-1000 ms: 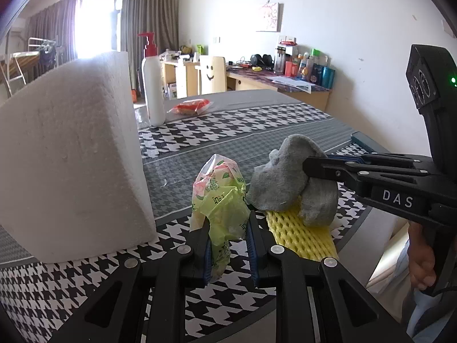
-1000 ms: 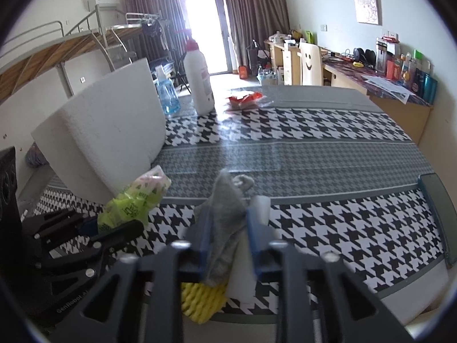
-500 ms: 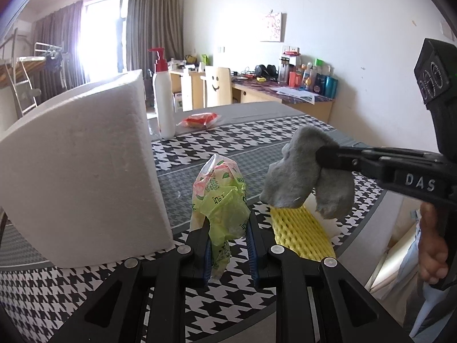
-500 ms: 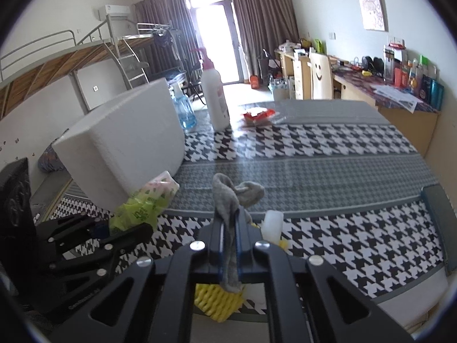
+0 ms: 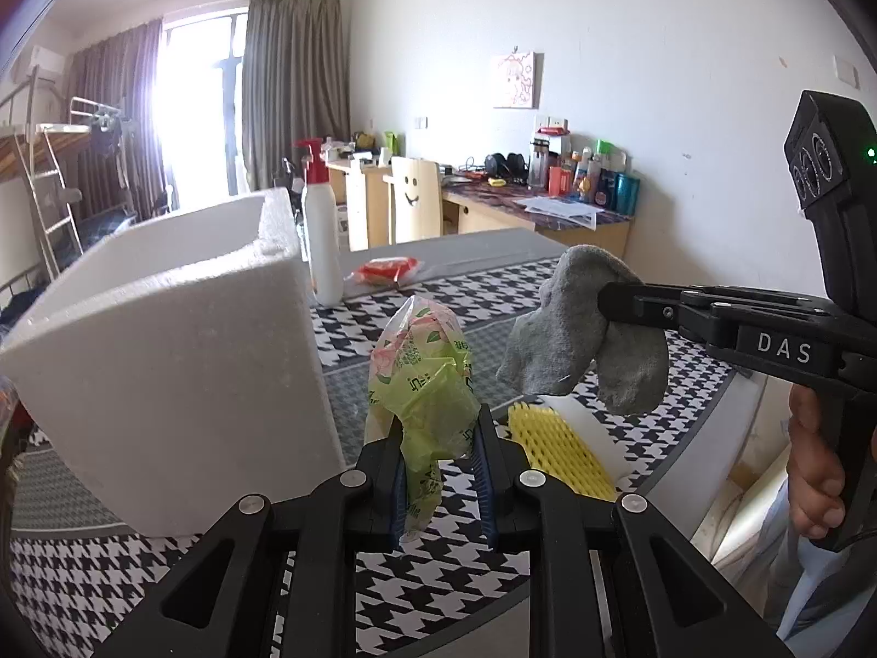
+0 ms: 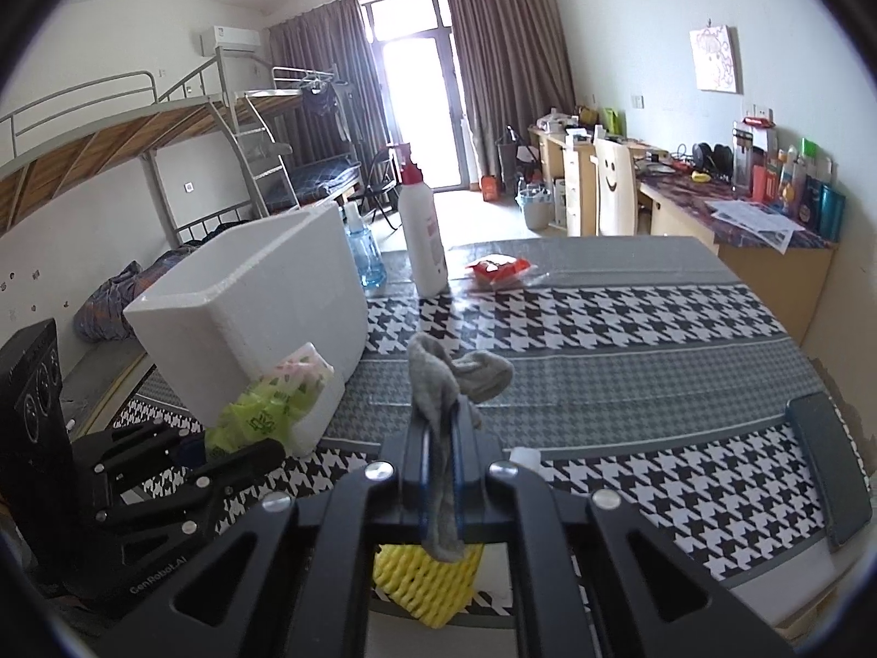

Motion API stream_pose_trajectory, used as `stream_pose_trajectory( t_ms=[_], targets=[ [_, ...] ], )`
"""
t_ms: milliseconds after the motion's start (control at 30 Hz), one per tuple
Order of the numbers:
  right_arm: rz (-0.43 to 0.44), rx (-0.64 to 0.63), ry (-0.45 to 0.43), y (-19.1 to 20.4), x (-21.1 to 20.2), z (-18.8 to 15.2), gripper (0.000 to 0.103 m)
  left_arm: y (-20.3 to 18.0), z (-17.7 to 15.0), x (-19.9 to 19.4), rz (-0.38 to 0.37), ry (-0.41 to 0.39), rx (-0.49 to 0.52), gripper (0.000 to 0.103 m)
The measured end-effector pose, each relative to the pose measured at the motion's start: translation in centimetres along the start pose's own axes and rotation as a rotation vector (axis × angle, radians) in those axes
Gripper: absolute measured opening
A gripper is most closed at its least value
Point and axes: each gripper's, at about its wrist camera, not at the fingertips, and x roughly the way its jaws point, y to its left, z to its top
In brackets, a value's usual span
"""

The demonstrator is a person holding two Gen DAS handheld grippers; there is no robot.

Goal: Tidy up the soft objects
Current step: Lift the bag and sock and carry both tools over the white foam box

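My left gripper (image 5: pixel 438 433) is shut on a green and pink plastic bag (image 5: pixel 422 378), held above the houndstooth table. That bag (image 6: pixel 268 406) and the left gripper (image 6: pixel 230 447) also show at the lower left of the right wrist view. My right gripper (image 6: pixel 441 433) is shut on a grey sock (image 6: pixel 449 378), lifted off the table. In the left wrist view the sock (image 5: pixel 575 340) hangs from the right gripper (image 5: pixel 605 296). A yellow foam net (image 5: pixel 559 444) lies on the table below the sock. A white foam box (image 5: pixel 164 351) with an open top stands at the left.
At the far side of the table (image 6: pixel 630 329) stand a white pump bottle (image 6: pixel 422 241), a blue spray bottle (image 6: pixel 364 249) and a red snack packet (image 6: pixel 499 268). A dark flat object (image 6: pixel 827 455) lies at the right edge. A hand (image 5: pixel 811 466) holds the right gripper's handle.
Both grippers have risen with the bag and the sock. The right jaws closed tight on the sock, which left the yellow net. The foam box's open top has come into view.
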Motion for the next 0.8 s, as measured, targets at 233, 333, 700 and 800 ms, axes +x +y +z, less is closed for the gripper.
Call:
stream_pose_trajectory(
  t_ms=[233, 333, 700, 800],
  targets=[
    [0.012, -0.03, -0.033, 0.7, -0.4, 0.6, 0.009, 0.0, 0.7, -1.1, -0.004, -0.027, 0.013, 0.022],
    [0.014, -0.041, -0.046, 1.2, -0.6, 0.7, 0.009, -0.1, 1.1, -1.4, -0.012, -0.039, 0.017, 0.022],
    [0.014, -0.035, -0.07, 0.8, -0.9, 1.4, 0.009, 0.1, 2.1, -1.6, -0.023, -0.063, 0.019, 0.022],
    [0.013, -0.037, -0.07, 0.8, -0.8, 1.5, 0.009, 0.2, 2.4, -1.6, -0.035, -0.062, 0.015, 0.022]
  ],
)
